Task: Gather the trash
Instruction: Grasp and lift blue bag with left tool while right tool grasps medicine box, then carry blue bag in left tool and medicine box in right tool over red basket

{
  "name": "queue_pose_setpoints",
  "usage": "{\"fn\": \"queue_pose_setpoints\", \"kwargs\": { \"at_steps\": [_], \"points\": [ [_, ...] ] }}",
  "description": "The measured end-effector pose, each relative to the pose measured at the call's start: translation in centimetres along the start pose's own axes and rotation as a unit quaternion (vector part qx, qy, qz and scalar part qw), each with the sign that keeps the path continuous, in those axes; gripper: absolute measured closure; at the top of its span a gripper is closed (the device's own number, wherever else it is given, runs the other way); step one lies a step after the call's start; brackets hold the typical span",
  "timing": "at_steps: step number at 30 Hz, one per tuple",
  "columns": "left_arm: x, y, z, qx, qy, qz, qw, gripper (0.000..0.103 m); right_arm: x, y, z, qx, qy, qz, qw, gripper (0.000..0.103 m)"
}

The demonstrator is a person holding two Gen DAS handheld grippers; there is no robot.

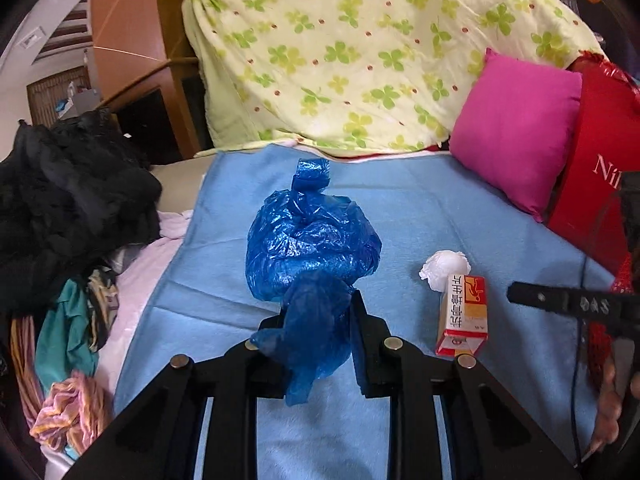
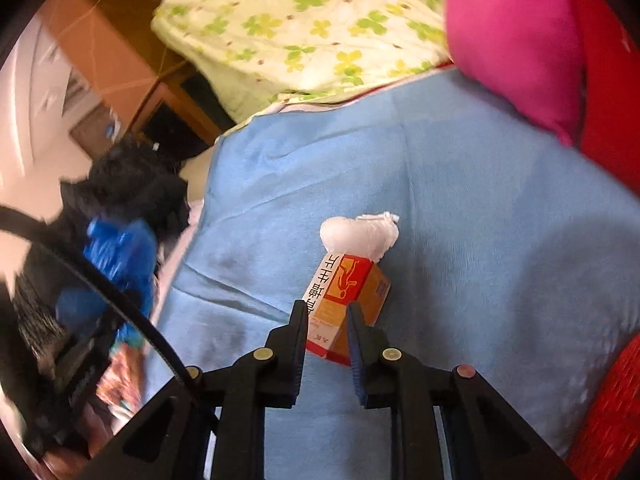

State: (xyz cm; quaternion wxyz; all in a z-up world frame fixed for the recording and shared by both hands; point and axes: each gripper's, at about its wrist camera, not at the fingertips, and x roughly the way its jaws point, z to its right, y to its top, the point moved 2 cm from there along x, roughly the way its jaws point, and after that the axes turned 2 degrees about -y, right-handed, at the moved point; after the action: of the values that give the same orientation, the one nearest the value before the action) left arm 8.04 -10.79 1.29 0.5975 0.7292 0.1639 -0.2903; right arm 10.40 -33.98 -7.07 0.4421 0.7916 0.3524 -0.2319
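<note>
While the left gripper (image 1: 316,312) clamps the blue plastic bag (image 1: 312,240) w/ its bulk just ahead, the right gripper (image 2: 326,320) is closed on the small carton (image 2: 346,296). White wad (image 2: 360,236) touches the carton's far end; pink cushion (image 2: 512,36) & clover quilt (image 2: 300,20) well beyond, black clothes pile (image 1: 72,200) off left.

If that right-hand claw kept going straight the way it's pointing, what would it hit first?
Probably the white tissue wad, just beyond the small box that the right gripper already clamps; depth is uncertain.

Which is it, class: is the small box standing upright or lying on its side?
Lying on its side: the box rests lengthwise on the blue blanket, its print sideways, one end between the right gripper's fingers.
</note>
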Motion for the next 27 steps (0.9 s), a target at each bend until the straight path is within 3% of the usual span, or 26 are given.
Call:
{"fn": "queue_pose_setpoints", "kwargs": {
  "at_steps": [1, 2, 3, 4, 8, 13, 15, 16, 19, 22, 27],
  "points": [
    [-0.3, -0.3, -0.1, -0.001, 0.001, 0.000, 1.0000, 0.078, 0.0, 0.1, -0.1, 0.009, -0.004, -0.003, 1.000, 0.061],
    [-0.7, -0.7, -0.3, -0.002, 0.003, 0.001, 1.0000, 0.078, 0.2, 0.1, -0.2, 0.014, -0.006, -0.005, 1.000, 0.024],
    [-0.8, -0.9, -0.3, -0.002, 0.004, 0.000, 1.0000, 0.078, 0.3, 0.1, -0.6, 0.021, -0.003, -0.002, 1.000, 0.014],
    [-1.0, -1.3, -0.5, -0.003, 0.005, -0.001, 1.0000, 0.078, 0.5, 0.1, -0.8, 0.027, 0.001, 0.004, 1.000, 0.012],
    [-1.8, -2.6, -1.6, -0.013, 0.007, -0.006, 0.9999, 0.078, 2.6, 0.1, -3.0, 0.009, -0.015, -0.003, 1.000, 0.012],
    [-2.2, -3.6, -2.3, -0.027, 0.003, -0.011, 0.9996, 0.078, 7.2, -0.6, -4.5, -0.021, -0.120, -0.029, 0.992, 0.014],
    [-2.6, -3.9, -2.5, -0.031, 0.000, -0.012, 0.9994, 0.078, 8.8, -1.0, -4.1, -0.029, -0.171, -0.029, 0.984, 0.029],
    [-2.8, -4.0, -2.5, -0.032, -0.001, -0.011, 0.9994, 0.078, 9.1, -1.1, -4.0, -0.031, -0.178, -0.032, 0.983, 0.046],
    [-3.7, -4.0, -2.8, -0.037, -0.001, -0.002, 0.9993, 0.078, 8.2, -1.0, -3.9, -0.034, -0.169, -0.020, 0.985, 0.052],
    [-4.8, -3.6, -2.7, -0.043, -0.001, 0.010, 0.9990, 0.078, 5.2, -0.8, -4.1, -0.036, -0.134, 0.007, 0.990, 0.054],
    [-6.9, -2.7, -1.5, -0.034, -0.012, 0.033, 0.9988, 0.078, -1.4, -0.9, -5.0, -0.075, -0.077, 0.082, 0.991, 0.054]
  ]
}}
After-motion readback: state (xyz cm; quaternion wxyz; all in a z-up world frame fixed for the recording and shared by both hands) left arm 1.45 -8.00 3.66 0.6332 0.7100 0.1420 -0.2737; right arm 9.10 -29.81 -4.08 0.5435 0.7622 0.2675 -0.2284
